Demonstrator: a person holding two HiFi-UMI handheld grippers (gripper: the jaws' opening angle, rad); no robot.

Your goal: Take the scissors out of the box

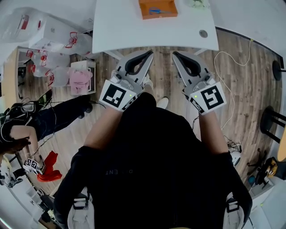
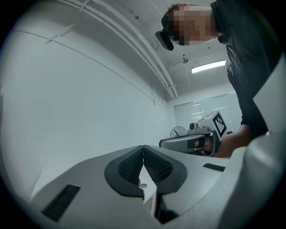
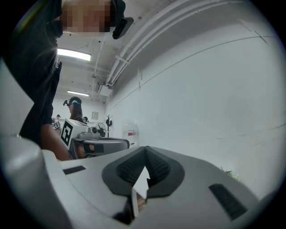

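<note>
An orange box sits at the far side of the white table, and the blue-handled scissors lie inside it. My left gripper and right gripper hang side by side just short of the table's near edge, well back from the box. Both point level towards the table and both are shut with nothing between the pads. In the left gripper view the pads touch at their tips, and the right gripper shows beside them. In the right gripper view the pads meet likewise, with the left gripper alongside.
A round cable hole marks the table near its front right corner. A white cable trails over the wooden floor on the right. Plastic bags and a pink bundle lie at the left, where another person sits.
</note>
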